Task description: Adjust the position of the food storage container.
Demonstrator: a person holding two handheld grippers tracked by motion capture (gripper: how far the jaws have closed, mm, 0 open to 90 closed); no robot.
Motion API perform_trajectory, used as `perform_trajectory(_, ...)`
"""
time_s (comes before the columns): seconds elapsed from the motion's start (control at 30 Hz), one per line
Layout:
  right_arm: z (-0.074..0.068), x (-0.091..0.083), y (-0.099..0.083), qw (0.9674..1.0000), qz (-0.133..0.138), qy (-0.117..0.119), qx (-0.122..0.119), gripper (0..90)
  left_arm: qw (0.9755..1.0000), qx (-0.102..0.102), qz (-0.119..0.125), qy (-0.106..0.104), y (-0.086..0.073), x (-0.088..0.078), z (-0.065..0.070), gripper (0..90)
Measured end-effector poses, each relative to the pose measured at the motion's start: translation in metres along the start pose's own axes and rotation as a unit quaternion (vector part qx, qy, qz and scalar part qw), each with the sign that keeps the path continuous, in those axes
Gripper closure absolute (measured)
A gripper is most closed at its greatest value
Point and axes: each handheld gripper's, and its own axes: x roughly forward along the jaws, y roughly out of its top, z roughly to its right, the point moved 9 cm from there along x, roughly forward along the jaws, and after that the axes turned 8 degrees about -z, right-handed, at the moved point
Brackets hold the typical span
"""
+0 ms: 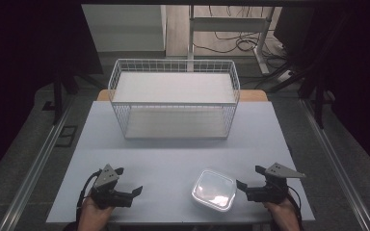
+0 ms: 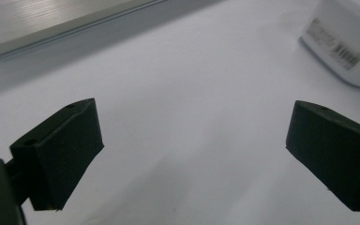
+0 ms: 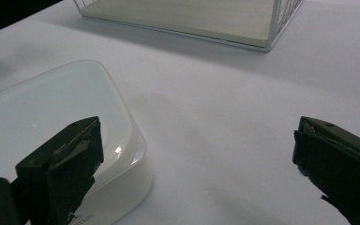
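One white lidded container (image 1: pixel 214 189) sits near the table's (image 1: pixel 173 159) front edge, just left of the right gripper (image 1: pixel 248 183), whose jaws stand wide apart with one already beside the container's rim; the left gripper (image 1: pixel 127 185) hovers well apart to the left, jaws equally spread and holding nothing. This looks like the approach before a grasp, so the next move likely calls for the right gripper to straddle the container's edge and close. One wire basket (image 1: pixel 173 98) waits at the far side, possibly the destination, though that is only a guess.
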Motion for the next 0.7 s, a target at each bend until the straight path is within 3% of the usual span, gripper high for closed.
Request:
perform_trajectory(0.07,-0.0012,0.0018,-0.001,0.9999,-0.006,-0.007,-0.009,0.8,1.0,0.004,0.005,-0.001,0.001,0.0029,0.0007,1.8)
perform_trajectory(0.2,0.0002,0.0023,-0.0006,0.9999,-0.007,-0.006,0.014,0.2,0.9998,0.018,-0.007,0.001,-0.0011,0.0067,0.0036,1.2)
perform_trajectory(0.4,0.0035,-0.0012,0.0021,0.9997,0.0,-0.017,0.019,0.0,0.9999,0.013,-0.002,-0.004,0.0001,0.0057,0.0039,1.3)
perform_trajectory(0.7,0.0048,-0.003,-0.0023,0.999,-0.028,-0.032,0.011,0.0,0.9999,0.011,0.001,-0.004,0.0014,0.004,0.0049,1.9)
